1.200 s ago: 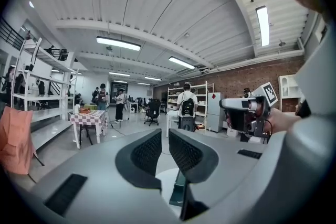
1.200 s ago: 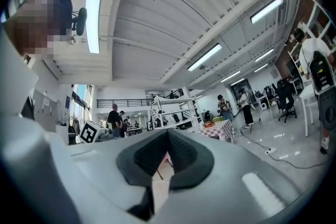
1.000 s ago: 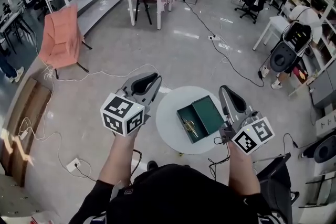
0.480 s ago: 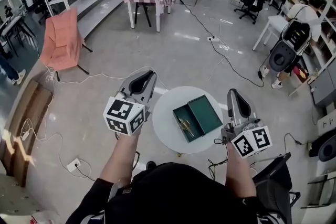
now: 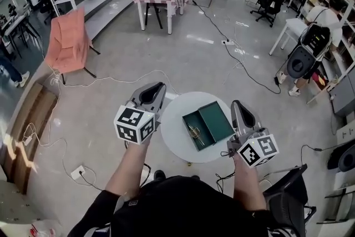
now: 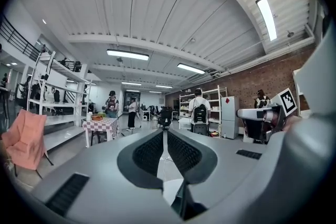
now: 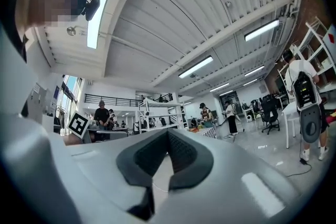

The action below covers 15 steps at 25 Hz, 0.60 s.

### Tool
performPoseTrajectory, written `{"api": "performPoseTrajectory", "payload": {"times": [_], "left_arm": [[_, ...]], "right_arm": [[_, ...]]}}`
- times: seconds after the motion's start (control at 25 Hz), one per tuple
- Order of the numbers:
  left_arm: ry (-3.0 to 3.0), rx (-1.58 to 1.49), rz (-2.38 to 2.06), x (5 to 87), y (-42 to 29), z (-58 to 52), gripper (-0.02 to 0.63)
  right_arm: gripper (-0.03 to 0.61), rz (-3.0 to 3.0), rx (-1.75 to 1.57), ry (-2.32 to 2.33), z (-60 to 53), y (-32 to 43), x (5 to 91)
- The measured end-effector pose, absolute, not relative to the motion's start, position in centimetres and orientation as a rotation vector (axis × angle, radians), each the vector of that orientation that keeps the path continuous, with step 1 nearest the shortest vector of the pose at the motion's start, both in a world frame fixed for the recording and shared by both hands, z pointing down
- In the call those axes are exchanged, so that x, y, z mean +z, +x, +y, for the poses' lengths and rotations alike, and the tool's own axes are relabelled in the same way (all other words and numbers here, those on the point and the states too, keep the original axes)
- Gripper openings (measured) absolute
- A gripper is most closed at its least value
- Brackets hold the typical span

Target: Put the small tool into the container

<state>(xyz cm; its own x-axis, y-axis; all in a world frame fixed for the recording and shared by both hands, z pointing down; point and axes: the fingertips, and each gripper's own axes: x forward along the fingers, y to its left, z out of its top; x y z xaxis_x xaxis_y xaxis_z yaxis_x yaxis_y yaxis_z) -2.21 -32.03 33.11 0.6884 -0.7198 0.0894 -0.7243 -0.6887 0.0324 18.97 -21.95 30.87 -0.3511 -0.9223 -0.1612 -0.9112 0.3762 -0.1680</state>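
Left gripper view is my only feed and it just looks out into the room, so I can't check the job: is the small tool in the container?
Observer: Yes. The head view shows the small tool lying in the left half of the open green container on the round white table.
Operator: Is the right gripper carrying anything?
Observer: No. The right gripper is shut on nothing in its own view, at the table's right side.
Operator: Where is my gripper relative to the container?
Observer: The left gripper is by the table's left edge, apart from the container.
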Motion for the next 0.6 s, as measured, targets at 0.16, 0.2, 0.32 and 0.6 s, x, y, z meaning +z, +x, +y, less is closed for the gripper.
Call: {"api": "performPoseTrajectory", "payload": {"times": [0.16, 0.2, 0.32, 0.6], "left_arm": [[2.822, 0.112, -1.211, 33.0, -2.2, -31.9, 0.032], [2.821, 0.113, -1.210, 32.9, -2.2, -31.9, 0.032], [2.820, 0.110, -1.202, 32.9, -2.3, -32.0, 0.032], [2.829, 0.083, -1.196, 32.4, -2.7, -33.2, 0.032]], "right_arm": [[0.008, 2.424, -0.091, -1.633, -22.1, 19.0, 31.4], [0.008, 2.426, -0.093, -1.633, -22.2, 19.0, 31.4], [0.008, 2.429, -0.099, -1.635, -22.4, 18.8, 31.5], [0.008, 2.449, -0.089, -1.632, -23.3, 17.8, 31.5]]}}
